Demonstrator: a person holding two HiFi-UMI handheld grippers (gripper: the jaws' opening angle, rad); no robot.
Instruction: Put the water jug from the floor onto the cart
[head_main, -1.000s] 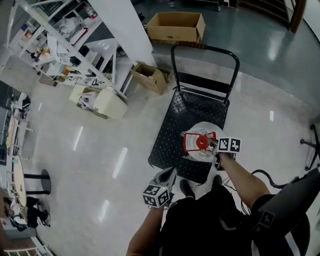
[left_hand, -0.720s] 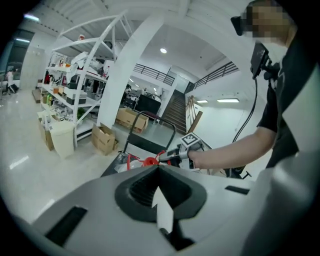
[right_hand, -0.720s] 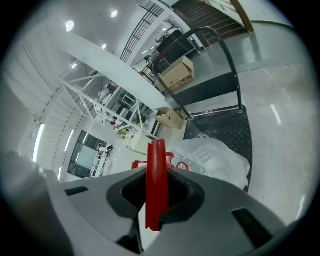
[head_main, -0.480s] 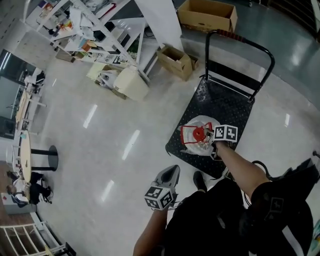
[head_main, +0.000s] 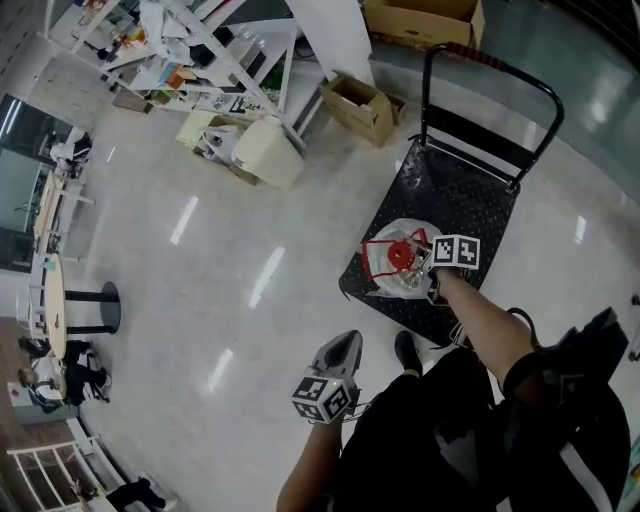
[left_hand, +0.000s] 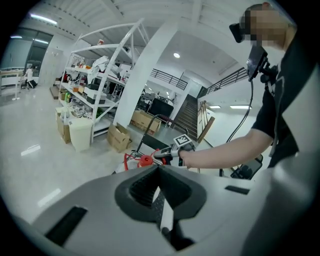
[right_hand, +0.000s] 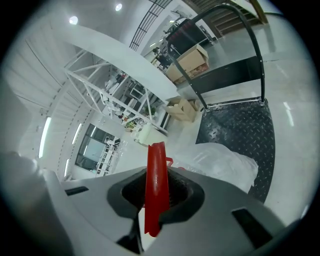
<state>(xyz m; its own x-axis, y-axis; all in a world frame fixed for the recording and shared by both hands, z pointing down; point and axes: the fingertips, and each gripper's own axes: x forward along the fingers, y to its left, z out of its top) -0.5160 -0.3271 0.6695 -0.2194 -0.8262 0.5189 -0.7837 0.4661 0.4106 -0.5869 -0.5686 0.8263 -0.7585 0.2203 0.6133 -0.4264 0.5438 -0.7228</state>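
The right claw (head_main: 426, 268) is gripping the flat red plastic carrying handle (right_hand: 156, 187) of the clear plastic water jug with a red cap (head_main: 400, 272). Its jaws are standing narrow, pressing on the handle strip from both sides. The jug body (right_hand: 226, 160) is hanging directly below and ahead of this claw's tips, over the near end of the black diamond-plate platform cart (head_main: 470, 195). Whether the jug base is bearing on the deck cannot be told. The cart's black tubular push bar (right_hand: 235, 20) is standing at the far end, well beyond the claw.

The left claw (head_main: 343, 347) is hovering over the pale polished floor (head_main: 180, 300), its jaws (left_hand: 159, 172) closed together with nothing between them. The jug's red cap (left_hand: 145, 160) is showing ahead of this claw and well apart from it.
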